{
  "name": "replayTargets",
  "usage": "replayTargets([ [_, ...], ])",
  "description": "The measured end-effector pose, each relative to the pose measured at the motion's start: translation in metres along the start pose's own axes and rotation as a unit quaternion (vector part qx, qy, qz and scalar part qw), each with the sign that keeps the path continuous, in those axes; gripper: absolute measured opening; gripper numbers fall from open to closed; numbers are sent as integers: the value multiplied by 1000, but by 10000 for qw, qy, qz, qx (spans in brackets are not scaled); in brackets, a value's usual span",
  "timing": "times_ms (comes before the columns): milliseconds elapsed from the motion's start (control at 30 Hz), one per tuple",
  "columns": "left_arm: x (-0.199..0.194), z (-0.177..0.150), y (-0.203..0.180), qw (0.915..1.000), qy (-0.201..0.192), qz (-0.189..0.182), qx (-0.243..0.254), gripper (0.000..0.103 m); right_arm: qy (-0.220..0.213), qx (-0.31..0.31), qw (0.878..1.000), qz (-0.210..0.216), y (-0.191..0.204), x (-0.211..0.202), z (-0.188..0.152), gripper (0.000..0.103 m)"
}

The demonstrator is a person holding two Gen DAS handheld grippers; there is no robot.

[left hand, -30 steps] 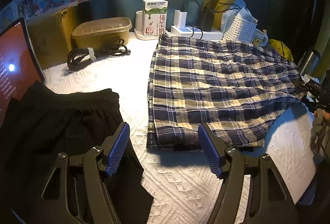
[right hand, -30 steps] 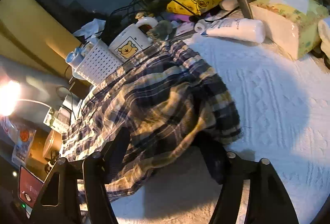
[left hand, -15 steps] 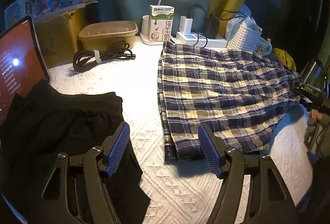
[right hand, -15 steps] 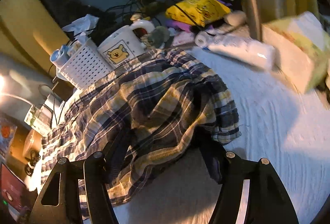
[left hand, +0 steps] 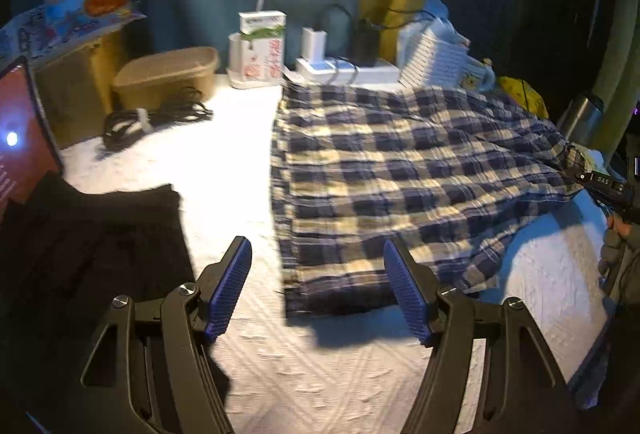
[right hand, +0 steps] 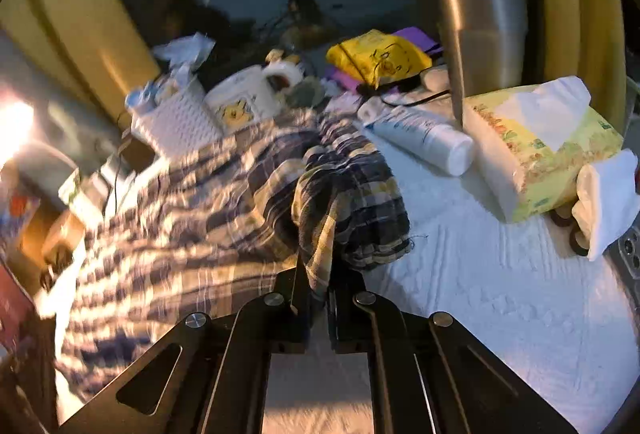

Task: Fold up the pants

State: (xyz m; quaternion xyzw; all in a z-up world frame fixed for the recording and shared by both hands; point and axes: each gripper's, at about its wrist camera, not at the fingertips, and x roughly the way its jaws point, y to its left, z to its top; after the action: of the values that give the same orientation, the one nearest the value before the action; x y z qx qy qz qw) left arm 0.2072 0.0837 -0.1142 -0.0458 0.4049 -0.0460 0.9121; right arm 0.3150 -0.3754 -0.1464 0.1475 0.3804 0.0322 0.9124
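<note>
Taking the plaid pants (left hand: 400, 170) as landmark: the left wrist view looks slantwise down from off their near hem, facing the lamp-lit back wall, the whole garment in sight between the fingers (left hand: 230, 294). The right wrist view sits close at the pants' (right hand: 224, 210) far-right corner, looking down across them. Both views share the pants, white basket (left hand: 432, 62) (right hand: 176, 122) and bear mug (left hand: 476, 76) (right hand: 240, 102).

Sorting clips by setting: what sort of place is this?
Probably a cluttered bedroom or dorm desk: white textured cover with blue-and-cream plaid pants, a white power strip with chargers, and a yellow tissue pack.
</note>
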Motion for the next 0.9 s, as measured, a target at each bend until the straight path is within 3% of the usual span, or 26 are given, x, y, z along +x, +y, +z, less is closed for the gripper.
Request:
replayTargets([
  [67, 7, -2, -6, 10000, 15, -66, 17, 69, 98, -21, 9999, 42, -1, 2, -3, 12],
  [133, 15, -4, -9, 10000, 70, -40, 9, 69, 124, 103, 9998, 92, -6, 0, -6, 47],
  [167, 19, -5, -10, 9999, 115, -16, 25, 69, 56, 181, 9997, 181, -9, -3, -7, 77],
  [200, 24, -6, -11, 9998, 174, 43, 56, 69, -1, 233, 9994, 271, -11, -7, -8, 85],
  [433, 51, -19, -2, 9972, 529, 524, 67, 67, 5, 455, 9986, 254, -32, -21, -12, 85],
  [567, 52, -17, 2, 9965, 534, 632, 121, 68, 303, 663, 9963, 447, -40, -2, -14, 85],
  [833, 49, -15, 14, 9958, 535, 744, 3, 68, 247, 1204, 9882, 918, -41, 39, 17, 85],
  [900, 48, -13, 18, 9960, 519, 729, -85, 67, 223, 1454, 9844, 965, -45, 47, 24, 71],
])
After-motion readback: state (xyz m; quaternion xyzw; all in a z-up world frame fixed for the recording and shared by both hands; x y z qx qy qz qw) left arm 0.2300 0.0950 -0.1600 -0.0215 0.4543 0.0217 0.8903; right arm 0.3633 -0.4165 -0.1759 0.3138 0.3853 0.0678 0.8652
